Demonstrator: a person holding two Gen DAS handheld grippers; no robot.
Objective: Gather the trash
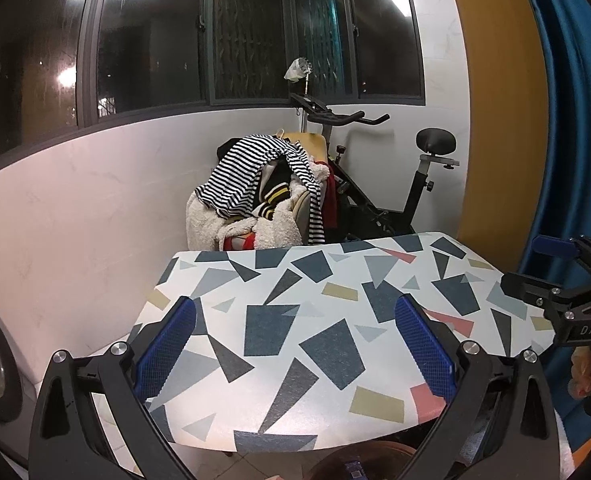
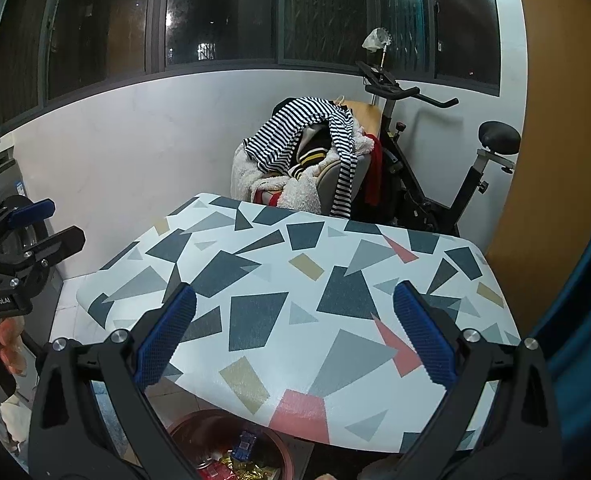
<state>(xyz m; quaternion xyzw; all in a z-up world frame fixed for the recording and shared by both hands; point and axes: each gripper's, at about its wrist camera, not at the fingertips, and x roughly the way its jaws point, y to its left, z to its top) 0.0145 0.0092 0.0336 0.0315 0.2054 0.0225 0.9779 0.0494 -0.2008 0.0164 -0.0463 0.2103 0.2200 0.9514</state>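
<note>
Table with geometric-print cover fills both views, surface bare. Below near edge, reddish bin holds trash: gold and red wrappers. Left gripper spread wide, empty; "GenRobot.AI" readable. Right gripper likewise agape, empty; "DAS" readable.

Likely a home balcony room: exercise bike, piled clothes

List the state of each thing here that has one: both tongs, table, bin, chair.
Left tongs: open, empty, above the table.
Right tongs: open, empty.
Table: top bare.
Bin: under the near table edge, wrappers inside.
Chair: piled with clothes.
</note>
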